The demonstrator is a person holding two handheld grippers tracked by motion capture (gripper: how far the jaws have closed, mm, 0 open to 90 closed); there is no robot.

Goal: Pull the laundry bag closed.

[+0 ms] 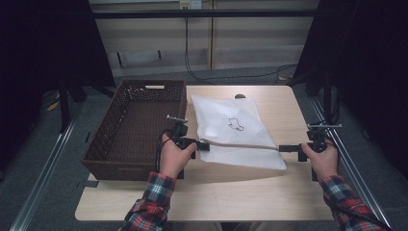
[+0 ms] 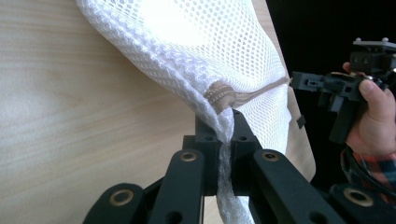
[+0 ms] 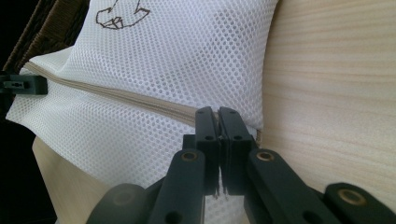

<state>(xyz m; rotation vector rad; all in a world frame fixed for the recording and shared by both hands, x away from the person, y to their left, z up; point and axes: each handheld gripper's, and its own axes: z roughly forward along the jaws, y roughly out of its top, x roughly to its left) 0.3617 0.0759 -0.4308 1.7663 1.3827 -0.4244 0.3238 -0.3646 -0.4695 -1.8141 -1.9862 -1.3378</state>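
While both jaws clamp the white mesh zippered bag [image 1: 235,130] mid-frame, left gripper [image 1: 204,145] and right gripper [image 1: 284,148] stretch its edge; bare wooden table [image 1: 269,192] lies below.

High cam looks down/fwd over table [image 1: 288,192]; both gripper cams sit close-up, sharing the mesh bag [image 1: 231,127].

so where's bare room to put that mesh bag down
Free: inside the wicker basket left of the mesh bag; the tabletop strip near the person; the patch right of the bag. Crowded: mid-table, where the left tongs and right tongs each pinch the bag's zip edge.
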